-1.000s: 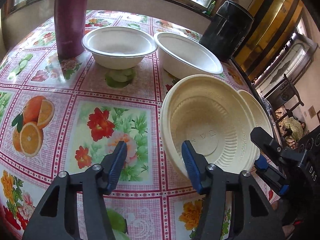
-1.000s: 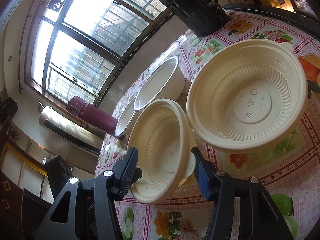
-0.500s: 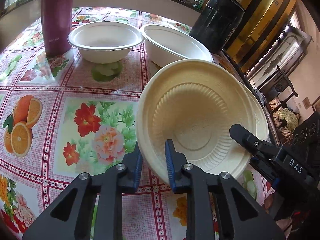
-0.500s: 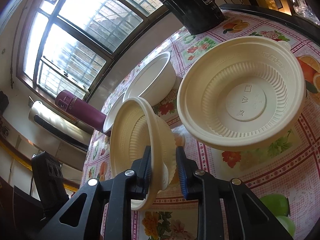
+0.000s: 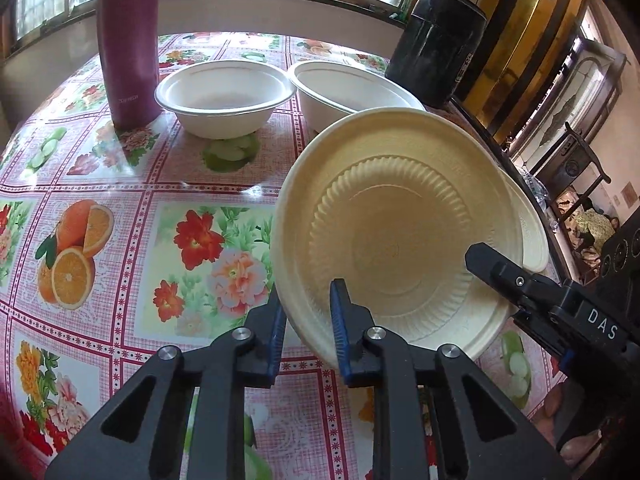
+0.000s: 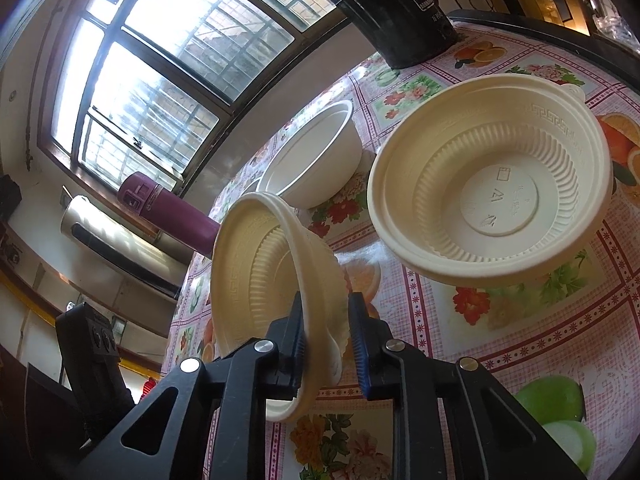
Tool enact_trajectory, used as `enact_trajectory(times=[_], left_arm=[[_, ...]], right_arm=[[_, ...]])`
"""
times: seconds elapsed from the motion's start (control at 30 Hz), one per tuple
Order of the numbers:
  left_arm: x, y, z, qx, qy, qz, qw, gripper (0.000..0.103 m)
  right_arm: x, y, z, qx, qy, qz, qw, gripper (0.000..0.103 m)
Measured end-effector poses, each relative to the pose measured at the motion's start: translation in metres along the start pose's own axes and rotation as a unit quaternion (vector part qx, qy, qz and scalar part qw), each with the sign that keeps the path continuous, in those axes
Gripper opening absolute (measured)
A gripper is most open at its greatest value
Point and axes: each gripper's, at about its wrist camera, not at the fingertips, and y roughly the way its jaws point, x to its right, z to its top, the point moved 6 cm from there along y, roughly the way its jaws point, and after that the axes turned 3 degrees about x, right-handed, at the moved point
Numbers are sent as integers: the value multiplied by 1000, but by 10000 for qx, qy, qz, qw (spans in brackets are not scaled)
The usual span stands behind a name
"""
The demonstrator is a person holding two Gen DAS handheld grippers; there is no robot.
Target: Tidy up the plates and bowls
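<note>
A cream ribbed bowl stands tilted on edge, its opening facing the left wrist camera. My left gripper is shut on its near rim. My right gripper reaches in from the right with one finger inside the bowl. In the right wrist view my right gripper has that bowl's wall between its pads, and its jaws are closing, bending the rim. A second cream bowl sits upright on the table just behind, and only its rim shows in the left wrist view.
Two white bowls stand side by side at the back of the flowered tablecloth. A maroon flask stands to their left and a black pot to their right. The table's edge runs close along the right.
Both grippers went from open to closed on the tilted cream bowl. The bowl now stands a little steeper and closer to the left camera.
</note>
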Motion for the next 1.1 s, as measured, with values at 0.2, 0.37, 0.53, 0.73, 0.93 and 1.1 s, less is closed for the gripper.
enact_trajectory(times=[0.2,0.37,0.53,0.73,0.93,1.1], left_arm=[[-18,-17,-10,157,-45,294,9994,19],[-34,-34,-21,312,-100,492,9983,19],[-50,-50,-32,414,-153,667,9968,19],[-69,-64,-43,483,-301,807,9951,19],[-85,-85,-55,613,-393,927,9930,19],[-96,-100,-59,745,-446,1013,9911,19]], right_arm=[[-18,3,-11,-47,-196,156,9997,19],[-37,6,-24,-115,-389,272,9988,19],[-53,9,-37,-168,-521,414,9976,19],[-71,11,-56,-233,-686,531,9960,16],[-95,10,-75,-206,-981,663,9927,16],[-111,9,-87,-180,-1140,804,9901,16]])
